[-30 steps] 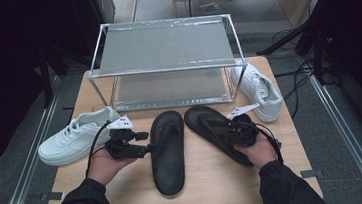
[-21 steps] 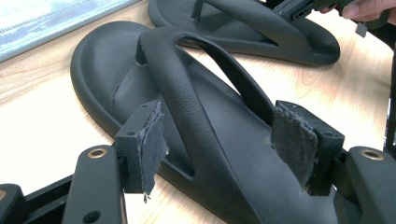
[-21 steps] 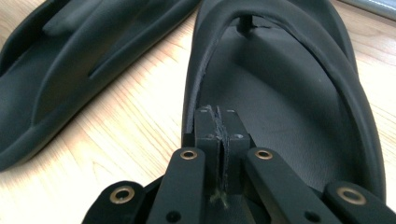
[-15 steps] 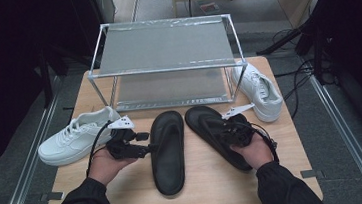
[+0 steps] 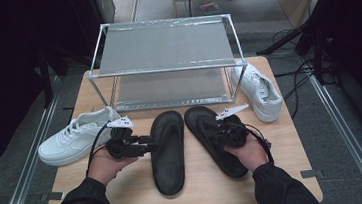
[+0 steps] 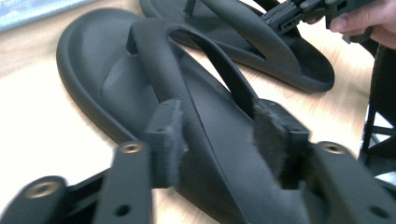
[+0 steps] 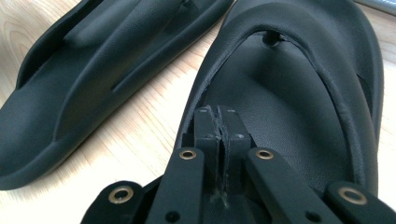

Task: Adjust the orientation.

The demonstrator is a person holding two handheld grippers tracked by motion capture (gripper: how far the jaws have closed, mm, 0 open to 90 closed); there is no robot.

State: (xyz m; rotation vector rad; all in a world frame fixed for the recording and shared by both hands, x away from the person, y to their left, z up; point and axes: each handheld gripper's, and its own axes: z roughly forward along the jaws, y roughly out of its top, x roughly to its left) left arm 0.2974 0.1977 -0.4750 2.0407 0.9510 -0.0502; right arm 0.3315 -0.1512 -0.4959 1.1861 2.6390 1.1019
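2 thin straps, 2 chances to slip

Both black sandals lie flat on the desk (image 5: 296, 171) in the lower middle of the high view, in front of the metal rack (image 5: 164, 48). Each one has a claw at its strap.

The left claw (image 6: 217, 135) straddles the strap of the left sandal (image 5: 167, 148). Its jaws have just been closing with that strap between them. In the blurred left gripper view I cannot tell whether both pads press yet. The likely fault here is lifting too soon. If only 1 pad has contact, the soft strap would roll out and the sandal would drop back, or tip onto its neighbour.

The right claw (image 7: 218, 119) is closed tight and seems to pinch just the thin inner edge of the strap on the right sandal (image 5: 212, 134). A hold that shallow could peel off once the sole's weight hangs from it, especially if the heel swings down.

The 2 sandals lie just beside each other at the toes, so a crooked lift of 1 could drag the other. The rack's front rail is near, and a dangling sole could catch on it.
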